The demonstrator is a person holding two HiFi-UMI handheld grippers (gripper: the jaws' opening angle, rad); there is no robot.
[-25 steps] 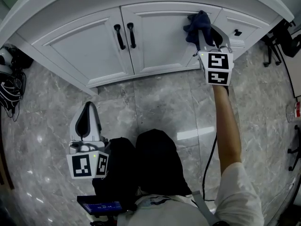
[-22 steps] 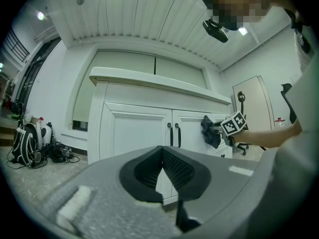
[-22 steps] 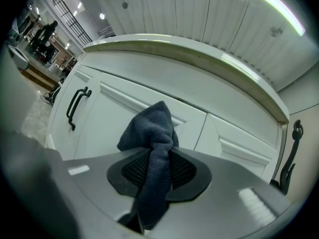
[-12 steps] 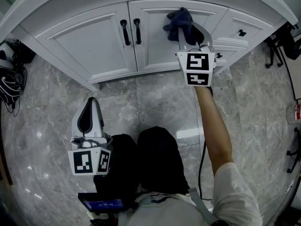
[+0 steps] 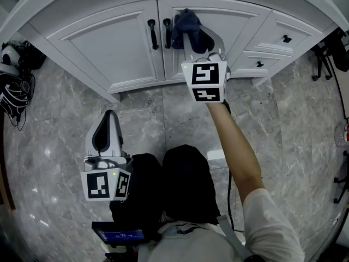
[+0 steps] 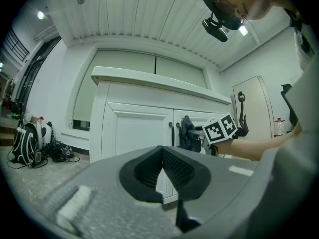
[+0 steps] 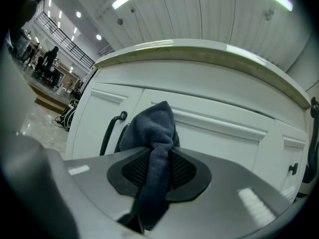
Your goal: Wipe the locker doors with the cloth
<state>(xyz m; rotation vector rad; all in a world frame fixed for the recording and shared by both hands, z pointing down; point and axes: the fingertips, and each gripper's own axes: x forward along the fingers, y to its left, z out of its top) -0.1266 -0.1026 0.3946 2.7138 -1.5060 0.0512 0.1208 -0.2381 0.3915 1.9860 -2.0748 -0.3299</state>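
**Supervisor:** Head view. Which step is in hand?

**Operator:** I judge it to be the wiping pass on the right locker door (image 5: 234, 21). My right gripper (image 5: 196, 40) holds the cloth (image 5: 184, 22) against the upper panel, just beside the two black handles (image 5: 160, 33). My left gripper (image 5: 106, 119) hangs low over the floor, well apart from the doors.

**Supervisor:** Left gripper view?

**Operator:** The jaws are together with nothing between them. The cloth (image 6: 188, 132) shows far off, at the door by the handles.

**Supervisor:** Right gripper view?

**Operator:** The jaws stand partly closed and clamped on the cloth (image 7: 152, 133). The pads pinch a twisted neck of it. The free end bunches above them into a rounded wad in front of the door (image 7: 224, 138). The fabric is dark blue-grey, napped and soft. I cannot tell whether it is damp.

**Supervisor:** Next move?

**Operator:** In my judgement, maintain the clamp. Ease the wad clear of the handles so that it does not snag. Then sweep it across the left locker door (image 5: 103, 42).
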